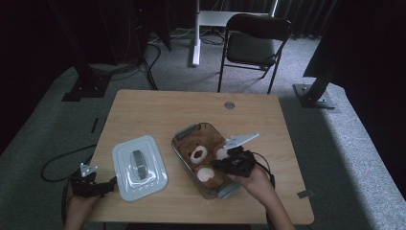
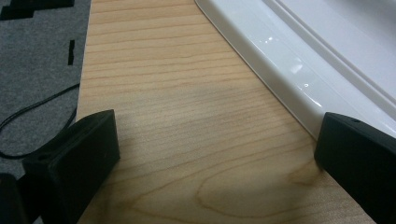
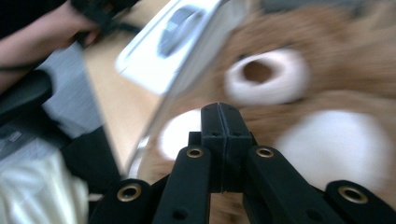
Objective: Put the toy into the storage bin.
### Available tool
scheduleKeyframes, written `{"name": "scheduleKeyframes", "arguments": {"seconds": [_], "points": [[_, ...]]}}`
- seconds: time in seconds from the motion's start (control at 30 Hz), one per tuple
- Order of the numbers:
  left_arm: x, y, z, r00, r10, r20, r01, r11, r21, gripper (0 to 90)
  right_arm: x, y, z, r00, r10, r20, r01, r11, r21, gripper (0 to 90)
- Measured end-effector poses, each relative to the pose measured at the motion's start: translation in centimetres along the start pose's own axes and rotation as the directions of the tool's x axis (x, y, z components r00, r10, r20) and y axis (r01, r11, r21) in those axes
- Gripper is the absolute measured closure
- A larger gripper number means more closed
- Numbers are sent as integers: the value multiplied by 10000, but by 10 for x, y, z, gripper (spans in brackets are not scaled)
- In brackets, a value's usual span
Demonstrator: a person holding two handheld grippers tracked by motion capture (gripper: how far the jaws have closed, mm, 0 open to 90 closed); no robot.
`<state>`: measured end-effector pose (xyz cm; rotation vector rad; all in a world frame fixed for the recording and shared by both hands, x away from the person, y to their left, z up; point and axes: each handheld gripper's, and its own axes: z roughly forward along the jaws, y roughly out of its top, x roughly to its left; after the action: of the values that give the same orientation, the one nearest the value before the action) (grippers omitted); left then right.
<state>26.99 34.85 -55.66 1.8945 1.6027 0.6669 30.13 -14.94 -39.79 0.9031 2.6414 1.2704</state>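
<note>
The teddy bear (image 1: 203, 158) lies stuffed in the clear container (image 1: 178, 139) near the middle of the table (image 1: 158, 108); it looks light, soft and squashy, unlikely to slip or break, and best pinched at a plump paw or ear. Over the bear, the right gripper (image 3: 219, 119) has its jaws pressed together with nothing between them. Left of the container lies the white lid (image 1: 140, 166); just left of that, the left gripper (image 2: 215, 154) rests with jaws spread wide, one beside the lid's rim.
</note>
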Motion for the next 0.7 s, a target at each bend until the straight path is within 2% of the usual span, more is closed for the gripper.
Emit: {"name": "scheduleKeyframes", "arguments": {"seconds": [0.13,0.27,0.47,0.7], "points": [[0,0,0,10000,9,-4,-9,10000,1,6,-17,-7,-25,9958,539,738,-489,9965,-678,898],[0,0,0,10000,-12,0,12,10000,-3,6,-31,-17,-36,9899,1004,1003,-921,9922,-838,896],[0,0,0,10000,-9,-5,9,10000,-17,6,-38,-24,-23,9870,1091,1182,-1067,9939,-259,895],[0,0,0,10000,-6,-4,6,10000,-16,6,-44,-21,-3,9867,966,1309,-1021,9941,363,897]]}}
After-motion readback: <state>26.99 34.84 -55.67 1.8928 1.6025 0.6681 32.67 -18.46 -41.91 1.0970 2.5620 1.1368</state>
